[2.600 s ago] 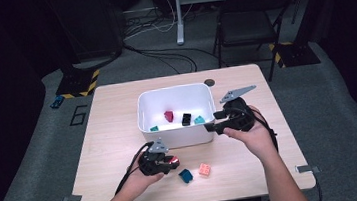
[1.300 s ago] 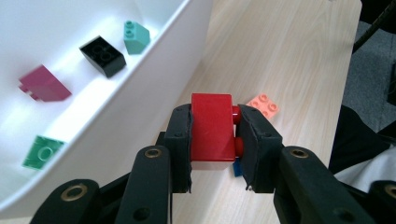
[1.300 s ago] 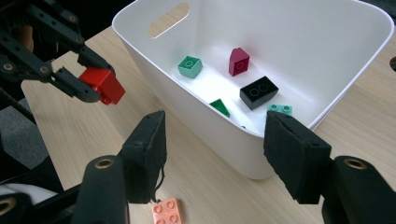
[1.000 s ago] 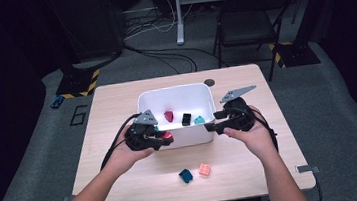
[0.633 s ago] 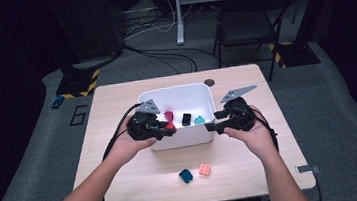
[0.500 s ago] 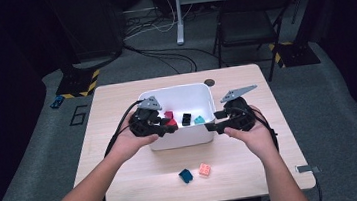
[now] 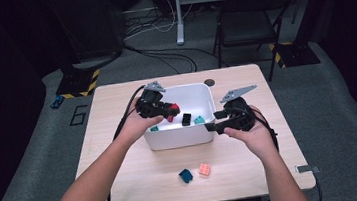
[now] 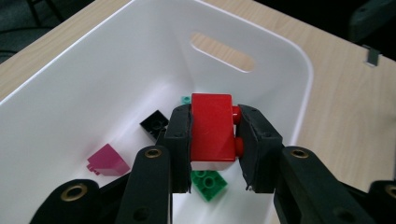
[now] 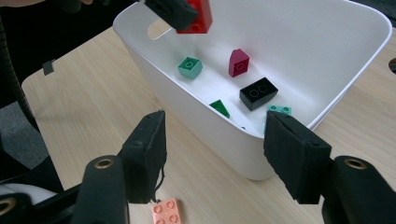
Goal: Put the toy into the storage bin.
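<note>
- Right now I have my left gripper (image 8: 212, 149) clamped on a red brick (image 8: 212, 126), one pad on each side, studs facing the right-hand pad.
- The red brick hangs in the air over the inside of the white bin (image 8: 93, 79), clear of the floor of it.
- Below it in the bin I see a green brick (image 8: 208, 181), a black brick (image 8: 155, 125), a magenta brick (image 8: 108, 161) and a small teal piece (image 8: 186, 99) near the far wall.
- My right gripper (image 9: 215, 154) stands with its jaws wide apart and nothing between the pads; it hovers just outside the bin's near wall.
- On the table (image 7: 123, 171), in front of the bin, lie a dark teal brick (image 7: 185, 175) and a salmon brick (image 7: 204, 169), just beside each other.
- From the right gripper view, the salmon brick sits on the wood just below the left-hand jaw.
</note>
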`<state>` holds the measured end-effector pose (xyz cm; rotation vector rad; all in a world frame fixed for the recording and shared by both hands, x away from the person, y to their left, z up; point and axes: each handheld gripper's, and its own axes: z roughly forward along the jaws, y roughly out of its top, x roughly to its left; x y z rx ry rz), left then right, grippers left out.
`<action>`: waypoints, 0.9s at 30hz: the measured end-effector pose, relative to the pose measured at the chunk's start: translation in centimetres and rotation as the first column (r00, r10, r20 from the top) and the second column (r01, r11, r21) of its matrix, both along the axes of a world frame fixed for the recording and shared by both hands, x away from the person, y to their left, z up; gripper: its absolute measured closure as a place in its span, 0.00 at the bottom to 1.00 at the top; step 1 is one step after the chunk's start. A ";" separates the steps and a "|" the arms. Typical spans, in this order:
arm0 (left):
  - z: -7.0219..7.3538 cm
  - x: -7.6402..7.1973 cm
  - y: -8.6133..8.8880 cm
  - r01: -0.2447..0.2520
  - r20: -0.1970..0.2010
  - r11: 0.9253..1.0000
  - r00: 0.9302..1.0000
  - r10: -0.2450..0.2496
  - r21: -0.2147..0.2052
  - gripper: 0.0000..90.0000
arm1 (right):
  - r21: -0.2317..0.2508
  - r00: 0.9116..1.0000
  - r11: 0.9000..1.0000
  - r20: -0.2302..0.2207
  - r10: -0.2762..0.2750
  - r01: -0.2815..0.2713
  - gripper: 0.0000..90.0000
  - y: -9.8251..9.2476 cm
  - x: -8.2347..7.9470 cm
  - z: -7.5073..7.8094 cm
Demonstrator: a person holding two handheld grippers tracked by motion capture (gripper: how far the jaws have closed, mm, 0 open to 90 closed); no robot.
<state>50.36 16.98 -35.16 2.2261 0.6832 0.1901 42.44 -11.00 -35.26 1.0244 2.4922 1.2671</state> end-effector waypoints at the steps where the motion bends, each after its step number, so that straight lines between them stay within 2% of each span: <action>1: -0.2 0.4 -0.1 -0.006 -0.004 1.000 1.000 0.006 0.000 0.74 | 0.000 1.000 1.000 -0.002 -0.003 0.003 0.43 0.0 0.0 0.0; 9: -1.0 2.8 -1.2 -0.031 -0.017 0.999 0.999 0.031 -0.018 0.74 | 0.002 1.000 1.000 0.002 -0.002 0.002 0.43 -0.1 0.0 0.0; 12: -1.5 3.7 -1.6 -0.035 -0.017 0.999 0.999 0.035 0.019 0.74 | 0.003 1.000 1.000 0.002 0.001 -0.001 0.43 -0.1 0.0 0.0; 15: -1.9 4.4 -2.0 -0.030 -0.024 0.999 0.999 0.031 0.021 0.74 | 0.003 1.000 1.000 0.002 0.002 -0.002 0.43 -0.1 0.0 0.1; 18: -2.3 5.0 -2.3 -0.031 -0.047 0.999 0.998 0.031 0.011 0.74 | 0.006 1.000 1.000 0.002 -0.001 0.001 0.43 -0.2 0.0 0.1; 27: -3.9 6.2 -3.0 -0.036 -0.073 0.998 0.997 0.040 0.047 0.73 | 0.012 1.000 1.000 0.000 -0.001 0.001 0.43 -0.2 0.0 0.2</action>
